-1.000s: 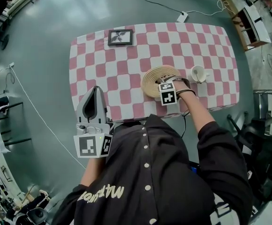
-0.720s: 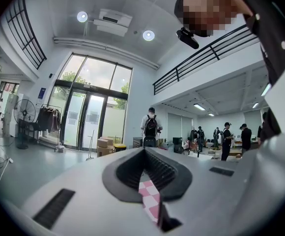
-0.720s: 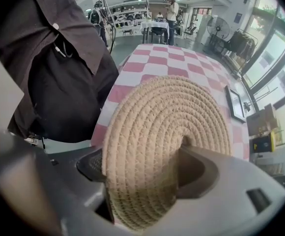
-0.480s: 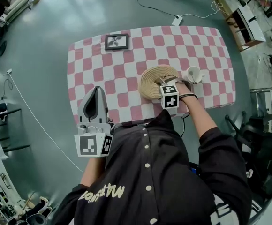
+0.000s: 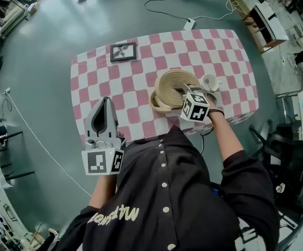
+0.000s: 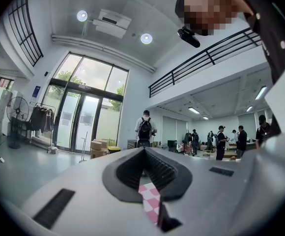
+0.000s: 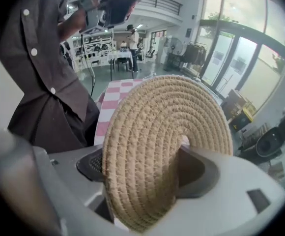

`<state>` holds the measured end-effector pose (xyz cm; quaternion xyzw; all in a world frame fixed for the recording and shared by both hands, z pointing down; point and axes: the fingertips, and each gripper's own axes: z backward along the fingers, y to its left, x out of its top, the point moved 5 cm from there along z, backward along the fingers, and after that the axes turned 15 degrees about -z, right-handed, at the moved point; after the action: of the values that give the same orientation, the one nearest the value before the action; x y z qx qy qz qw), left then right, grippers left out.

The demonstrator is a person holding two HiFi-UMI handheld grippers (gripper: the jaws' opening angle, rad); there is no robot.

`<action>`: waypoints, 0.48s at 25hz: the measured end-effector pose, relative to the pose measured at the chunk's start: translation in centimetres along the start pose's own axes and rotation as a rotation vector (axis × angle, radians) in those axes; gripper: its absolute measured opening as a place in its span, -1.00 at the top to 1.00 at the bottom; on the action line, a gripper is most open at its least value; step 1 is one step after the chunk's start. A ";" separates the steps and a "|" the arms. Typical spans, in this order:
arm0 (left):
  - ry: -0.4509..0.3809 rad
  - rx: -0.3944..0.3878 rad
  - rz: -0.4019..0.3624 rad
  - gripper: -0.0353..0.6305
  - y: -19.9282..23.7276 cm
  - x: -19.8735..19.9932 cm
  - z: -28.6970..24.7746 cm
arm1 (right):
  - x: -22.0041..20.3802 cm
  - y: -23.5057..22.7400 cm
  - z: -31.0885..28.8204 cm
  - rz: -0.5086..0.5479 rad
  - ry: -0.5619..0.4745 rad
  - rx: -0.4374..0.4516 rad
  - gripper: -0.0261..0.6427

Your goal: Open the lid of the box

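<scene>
While the right tool [image 5: 187, 91] clamps the woven lid [image 5: 173, 81], tilted above the box [image 5: 158, 106], the left tool [image 5: 105, 102] hangs empty, jaws together, near the bench [image 5: 115, 82] edge.

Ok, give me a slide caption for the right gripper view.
Right claw gripping the edge of the round woven lid, checkered table behind.

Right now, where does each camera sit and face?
Head view: on the head, facing down at the checkered table; shirt, left tongs, right tongs show.
Left gripper view: on left tongs, facing glass doors; shirt at right.
Right gripper view: on right tongs, facing the woven lid they clamp; shirt at left.
Shared: head and right gripper views show the lid.
</scene>
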<state>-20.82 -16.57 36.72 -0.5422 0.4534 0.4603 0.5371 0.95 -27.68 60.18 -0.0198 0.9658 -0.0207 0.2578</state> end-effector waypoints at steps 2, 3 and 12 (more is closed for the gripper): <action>-0.004 -0.003 -0.001 0.86 0.1 0.0 -0.2 | 0.5 -0.5 1.6 -0.055 -0.064 -0.040 -0.20; -0.006 -0.004 -0.001 0.86 0.1 0.0 -0.3 | 0.8 -0.7 2.5 -0.079 -0.099 -0.061 -0.20; -0.018 -0.008 0.004 0.86 0.3 0.2 -0.9 | 4.3 -1.7 11.9 -0.317 -0.537 -0.239 -0.20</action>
<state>-21.07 -17.52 36.45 -0.5393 0.4476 0.4683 0.5381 3.20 -29.92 47.85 -0.2047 0.8438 0.0590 0.4926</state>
